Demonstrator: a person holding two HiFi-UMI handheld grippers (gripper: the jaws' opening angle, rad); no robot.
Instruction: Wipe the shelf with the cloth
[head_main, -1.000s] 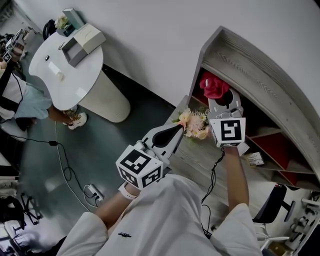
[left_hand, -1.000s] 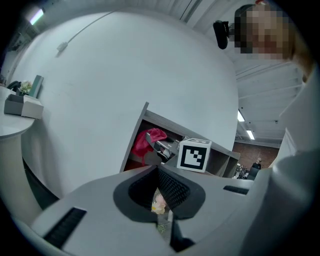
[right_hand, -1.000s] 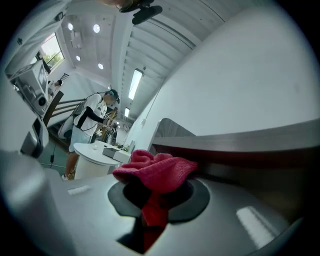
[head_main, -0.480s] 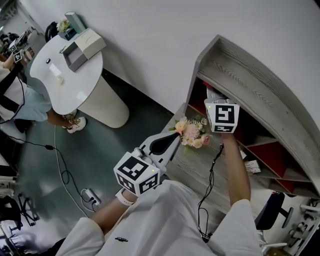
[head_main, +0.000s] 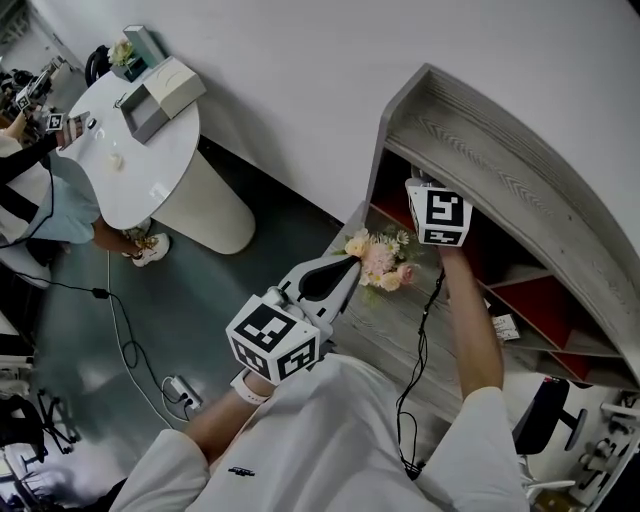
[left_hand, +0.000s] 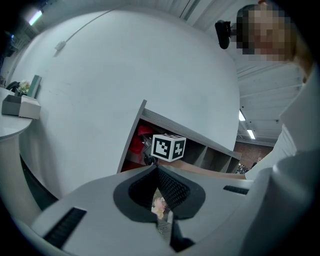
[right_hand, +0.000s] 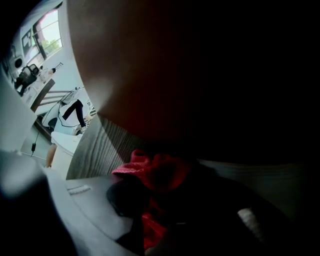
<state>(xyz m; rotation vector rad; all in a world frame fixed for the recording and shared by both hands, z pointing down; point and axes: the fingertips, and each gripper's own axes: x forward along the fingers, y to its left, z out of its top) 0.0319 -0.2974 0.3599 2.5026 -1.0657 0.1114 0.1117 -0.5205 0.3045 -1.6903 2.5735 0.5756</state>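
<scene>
The grey wooden shelf (head_main: 470, 130) with red back panels rises at the right. My right gripper (head_main: 425, 190) reaches into its top-left compartment, so only the marker cube and arm show in the head view. In the right gripper view it (right_hand: 150, 200) is shut on the red cloth (right_hand: 155, 170), which bunches out of the jaws against the grey wood (right_hand: 95, 145) in the dark compartment. The left gripper view catches the cloth (left_hand: 141, 137) inside the shelf (left_hand: 200, 150). My left gripper (head_main: 352, 262) hangs below, left of the shelf, shut (left_hand: 156, 172) with nothing held.
A bouquet of pale flowers (head_main: 375, 255) lies on the wooden surface under the compartment. A small card (head_main: 505, 325) rests further right. A white round table (head_main: 130, 150) with boxes stands far left, a seated person (head_main: 40, 200) beside it. Cables and a power strip (head_main: 185, 385) lie on the floor.
My right gripper has carried the red cloth up and deeper into the top-left compartment; the cloth is now hidden in the head view. The left gripper has barely moved.
</scene>
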